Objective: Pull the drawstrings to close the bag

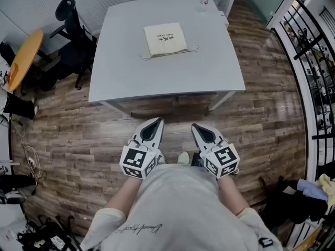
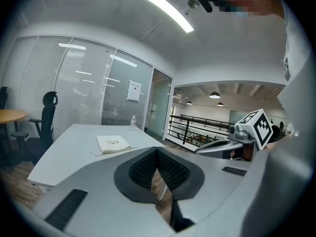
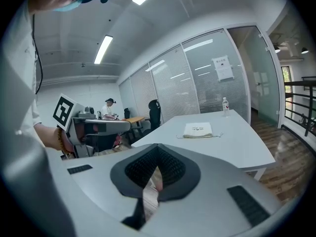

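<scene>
A cream drawstring bag (image 1: 165,39) lies flat on the grey table (image 1: 209,72), its strings trailing off both lower corners. It also shows far off as the bag (image 2: 112,143) in the left gripper view and the bag (image 3: 198,130) in the right gripper view. Both grippers hang in front of the person's body, well short of the table's near edge. My left gripper (image 1: 155,123) is shut and holds nothing. The right gripper (image 1: 198,128) is shut too, with nothing between its pads. Each gripper sees the other beside it.
A clear water bottle (image 1: 204,0) stands at the table's far right corner. A black office chair (image 1: 68,22) and an orange round table (image 1: 23,56) stand to the left. A black railing (image 1: 309,61) runs along the right. Wooden floor lies between me and the table.
</scene>
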The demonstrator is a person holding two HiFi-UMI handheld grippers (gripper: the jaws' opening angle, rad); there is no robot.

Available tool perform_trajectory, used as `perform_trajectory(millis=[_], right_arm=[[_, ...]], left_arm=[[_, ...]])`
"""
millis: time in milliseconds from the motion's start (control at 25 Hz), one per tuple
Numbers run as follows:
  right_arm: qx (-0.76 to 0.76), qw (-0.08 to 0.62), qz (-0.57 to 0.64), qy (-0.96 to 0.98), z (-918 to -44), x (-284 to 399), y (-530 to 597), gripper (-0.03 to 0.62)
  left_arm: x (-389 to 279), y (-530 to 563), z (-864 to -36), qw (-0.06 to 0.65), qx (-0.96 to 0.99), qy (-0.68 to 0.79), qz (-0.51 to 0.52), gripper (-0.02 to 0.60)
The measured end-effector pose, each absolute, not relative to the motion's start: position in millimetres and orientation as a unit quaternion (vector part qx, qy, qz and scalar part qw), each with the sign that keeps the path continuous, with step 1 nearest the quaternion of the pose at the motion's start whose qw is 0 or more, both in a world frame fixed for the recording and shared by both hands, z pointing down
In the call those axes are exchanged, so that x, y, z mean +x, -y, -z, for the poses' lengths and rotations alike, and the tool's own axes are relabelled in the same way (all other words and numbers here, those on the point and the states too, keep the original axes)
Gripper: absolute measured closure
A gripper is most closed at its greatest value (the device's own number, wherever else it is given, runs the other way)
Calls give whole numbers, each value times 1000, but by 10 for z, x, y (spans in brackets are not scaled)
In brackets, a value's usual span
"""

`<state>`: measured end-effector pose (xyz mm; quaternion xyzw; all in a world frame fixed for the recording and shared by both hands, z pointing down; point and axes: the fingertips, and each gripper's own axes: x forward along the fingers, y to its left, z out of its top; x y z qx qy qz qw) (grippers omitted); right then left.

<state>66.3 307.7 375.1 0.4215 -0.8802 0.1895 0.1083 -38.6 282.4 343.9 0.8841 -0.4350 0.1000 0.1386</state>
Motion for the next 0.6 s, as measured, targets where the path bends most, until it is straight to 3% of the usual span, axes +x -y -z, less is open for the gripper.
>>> perform_trajectory(millis=[600], right_arm=[[369,116,-177,905,-3804,892,-3086,579]], left_arm=[[-132,-2879,-3417,129,869,467,-95,571]])
